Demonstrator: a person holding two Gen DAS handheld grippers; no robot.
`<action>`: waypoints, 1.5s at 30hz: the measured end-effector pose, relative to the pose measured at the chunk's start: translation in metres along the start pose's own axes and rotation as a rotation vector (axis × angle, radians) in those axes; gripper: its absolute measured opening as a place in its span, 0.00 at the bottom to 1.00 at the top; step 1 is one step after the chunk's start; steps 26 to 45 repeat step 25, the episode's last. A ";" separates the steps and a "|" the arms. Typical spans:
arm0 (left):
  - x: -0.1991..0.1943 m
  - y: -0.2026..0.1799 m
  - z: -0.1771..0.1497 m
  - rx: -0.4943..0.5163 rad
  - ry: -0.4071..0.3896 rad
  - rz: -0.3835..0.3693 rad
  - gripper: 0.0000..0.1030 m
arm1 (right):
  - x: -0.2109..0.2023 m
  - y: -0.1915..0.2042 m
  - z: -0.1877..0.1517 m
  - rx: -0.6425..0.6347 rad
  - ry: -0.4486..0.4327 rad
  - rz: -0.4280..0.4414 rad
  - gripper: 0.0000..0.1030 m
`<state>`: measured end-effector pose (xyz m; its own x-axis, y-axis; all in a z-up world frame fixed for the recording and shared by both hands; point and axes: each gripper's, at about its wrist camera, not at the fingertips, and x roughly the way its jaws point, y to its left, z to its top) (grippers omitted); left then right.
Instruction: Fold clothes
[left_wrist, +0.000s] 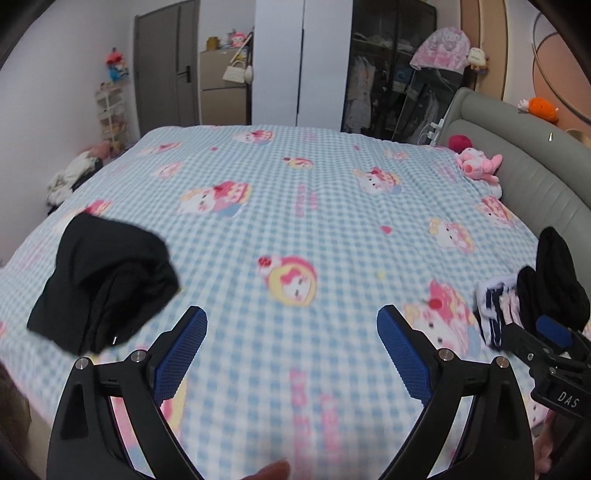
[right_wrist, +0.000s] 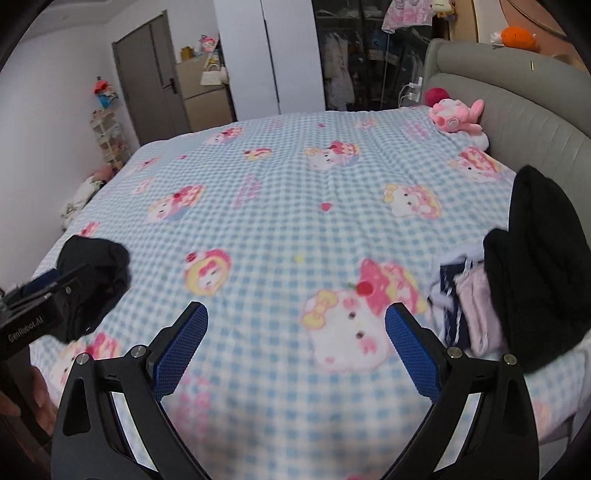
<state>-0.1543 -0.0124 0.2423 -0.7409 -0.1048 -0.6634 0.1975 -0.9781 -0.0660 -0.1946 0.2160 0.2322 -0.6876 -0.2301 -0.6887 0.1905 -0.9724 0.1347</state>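
Between garments: both tools, left (left_wrist: 291, 328) and right (right_wrist: 296, 325), wide open, empty; next, picking from the pile (right_wrist: 517, 288) at the bed's (right_wrist: 295, 192) right edge.

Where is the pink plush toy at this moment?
The pink plush toy lies at the far right corner of the bed, against the grey headboard and beside a dark pink ball. Both wrist views show it at upper right.

Folded garment (left_wrist: 103, 284) sits on the bed (left_wrist: 295, 221) at about 9 o'clock. Clothes pile (right_wrist: 517, 295) is over at 3, plush toy (right_wrist: 456, 116) up around 1 by the headboard (right_wrist: 535, 122).
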 end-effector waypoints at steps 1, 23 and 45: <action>-0.007 0.001 -0.013 -0.001 0.005 -0.004 0.92 | -0.009 0.002 -0.011 0.014 0.007 0.014 0.95; -0.071 -0.013 -0.148 -0.013 0.047 -0.045 0.93 | -0.094 0.001 -0.146 0.038 -0.005 -0.017 0.98; -0.076 -0.013 -0.150 -0.013 0.035 -0.040 0.93 | -0.094 0.001 -0.146 0.036 -0.002 -0.010 0.98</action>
